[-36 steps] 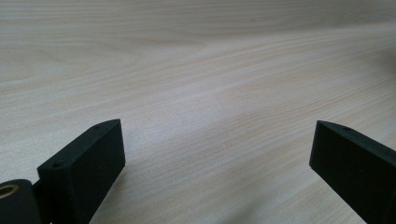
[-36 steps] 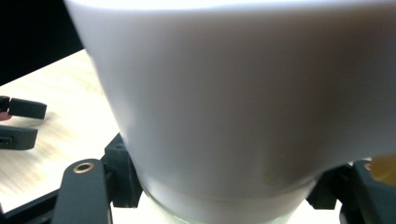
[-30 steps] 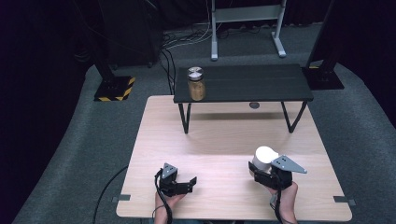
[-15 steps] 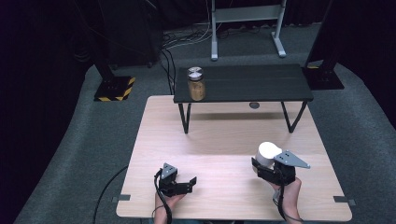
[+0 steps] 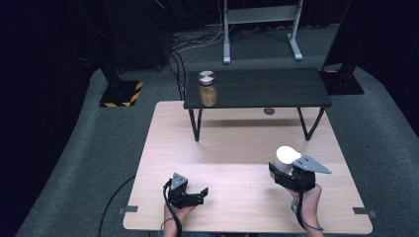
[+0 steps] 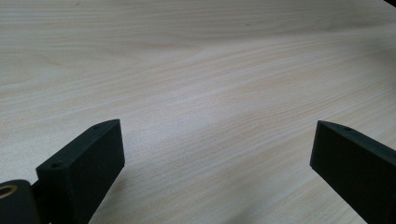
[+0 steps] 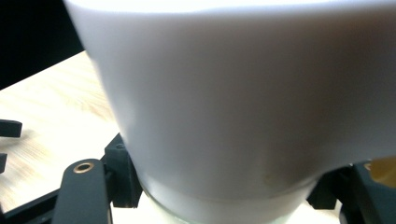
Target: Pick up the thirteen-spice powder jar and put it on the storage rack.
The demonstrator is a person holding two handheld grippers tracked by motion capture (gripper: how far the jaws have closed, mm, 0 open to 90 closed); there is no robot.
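Observation:
My right gripper [image 5: 282,170] is at the front right of the wooden table [image 5: 237,148], shut on a white cup [image 5: 285,155]. In the right gripper view the white cup [image 7: 233,93] is very close, and the jaws of my right gripper [image 7: 224,189] press on its lower part from both sides. My left gripper [image 5: 201,193] rests at the front left of the table. It is open, and in the left gripper view there is bare wood between the jaws of my left gripper [image 6: 219,154].
A low black shelf [image 5: 276,89] on thin legs stands across the far part of the table. A glass jar [image 5: 208,89] with amber contents and a silver lid is on its left end. Dark stands and cables are on the grey floor beyond.
The right gripper has risen slightly and shifted a little away from the front edge with the white cup in it. The left gripper has stayed still.

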